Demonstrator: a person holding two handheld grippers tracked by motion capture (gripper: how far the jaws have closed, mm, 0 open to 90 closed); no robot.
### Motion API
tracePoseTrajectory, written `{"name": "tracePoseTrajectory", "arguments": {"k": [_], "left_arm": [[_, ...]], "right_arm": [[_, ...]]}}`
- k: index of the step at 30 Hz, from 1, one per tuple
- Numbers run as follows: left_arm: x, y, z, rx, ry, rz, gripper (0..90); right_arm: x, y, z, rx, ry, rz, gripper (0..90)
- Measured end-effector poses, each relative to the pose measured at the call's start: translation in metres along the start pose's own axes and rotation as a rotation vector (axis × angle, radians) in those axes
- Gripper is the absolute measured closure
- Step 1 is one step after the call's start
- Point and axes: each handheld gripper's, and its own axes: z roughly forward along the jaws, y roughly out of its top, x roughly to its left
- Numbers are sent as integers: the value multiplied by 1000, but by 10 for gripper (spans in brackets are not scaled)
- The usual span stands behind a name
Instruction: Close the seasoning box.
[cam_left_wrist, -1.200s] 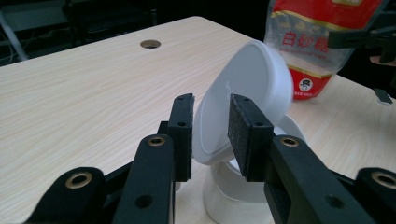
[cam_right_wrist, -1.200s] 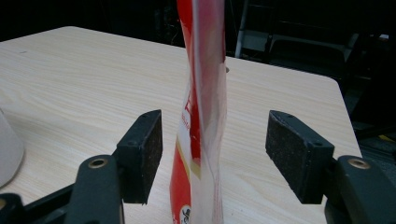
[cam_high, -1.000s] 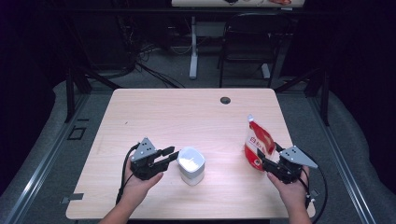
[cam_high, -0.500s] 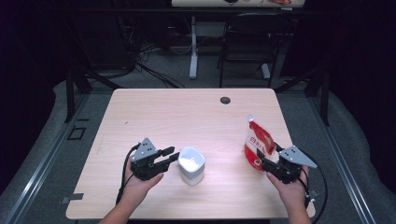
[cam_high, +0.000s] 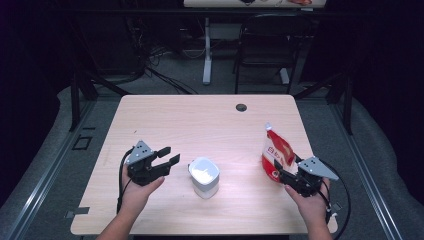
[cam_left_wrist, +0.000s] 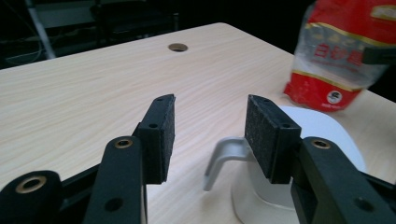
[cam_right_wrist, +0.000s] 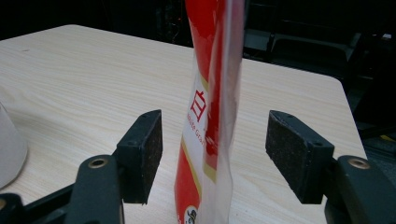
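Near the front edge of the counter (cam_high: 210, 120) we have both tools lined up, but nothing is gripped yet. Our left gripper (cam_high: 167, 159) sits toward the front left corner with its jaws spread, pointing at the white mug (cam_high: 204, 176) that stands just beside it; in the left gripper view the mug's handle (cam_left_wrist: 223, 156) lies between the two pads, and we can't tell whether the far pad touches the mug. Our right gripper (cam_high: 278, 172) is near the front right corner, its jaws also spread, straddling the bag (cam_high: 276, 154) without pinching it: in the right gripper view there is bare counter on either side of the bag (cam_right_wrist: 211, 112) before each pad.

We judge the work to be at its very start. Both grasps are set up and neither is closed; still left are closing on the handle and the bag, lifting the bag, and, we suppose, tipping its contents into the mug.

The bag is a red and white plastic pouch with clear film at its top and printed characters on the front. It stands upright on its base, thin and soft, leaning a little. The mug is plain white, upright and open at the top.
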Motion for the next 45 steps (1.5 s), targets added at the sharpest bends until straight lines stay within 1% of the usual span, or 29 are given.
{"name": "tracePoseTrajectory", "arguments": {"k": [2,5,6,8,9,10,12,13,15,17,19,21,26,28,30,33,35,38,40,41,43,44,45], "left_arm": [[4,0,-1,-8,13,-13,525],[10,2,-1,-6,20,-31,508],[12,2,0,-7,25,-42,507],[15,2,3,-9,41,-50,504],[16,2,3,4,43,-48,502],[17,1,4,6,46,-47,502],[19,-1,6,23,62,-29,498],[20,-2,6,27,64,-30,496],[23,-6,4,36,74,-24,489],[26,-11,1,44,84,-31,483],[30,-18,-2,72,95,-15,480],[34,-24,-4,91,100,-12,478],[44,-44,-10,115,122,-43,473],[46,-50,-10,116,122,-60,469],[49,-57,-9,115,120,-81,464],[53,-62,-7,126,125,-87,462],[54,-66,-6,130,136,-90,457],[56,-71,-4,156,150,-73,456],[57,-73,-3,161,148,-84,456],[57,-74,-3,152,145,-101,456],[58,-75,-3,149,134,-116,451],[58,-75,-3,147,137,-119,449],[57,-75,-3,147,141,-110,448]], "right_arm": [[0,0,0,-2,1,2,368],[-1,0,0,-4,-9,4,368],[-1,0,0,-4,-11,5,368],[-1,0,0,-1,-14,4,369],[-1,0,-1,4,-15,2,368],[-1,0,-1,4,-15,2,368],[-1,0,0,5,-12,4,368],[-1,0,0,7,-12,5,369],[-2,-1,0,2,-15,8,368],[-2,-1,-1,5,-12,11,368],[-3,-1,-1,7,-12,14,368],[-2,-1,-1,5,-10,15,368],[-1,-1,0,6,-5,10,369],[-1,-2,1,8,-1,13,369],[-1,-3,2,16,0,7,369],[0,-4,5,13,10,5,368],[0,-5,5,22,13,2,369],[1,-6,6,22,15,2,369],[2,-6,6,30,16,0,368],[2,-6,6,31,13,-4,369],[2,-7,7,30,19,-4,369],[2,-7,7,30,19,1,369],[2,-8,8,31,18,3,369]]}}
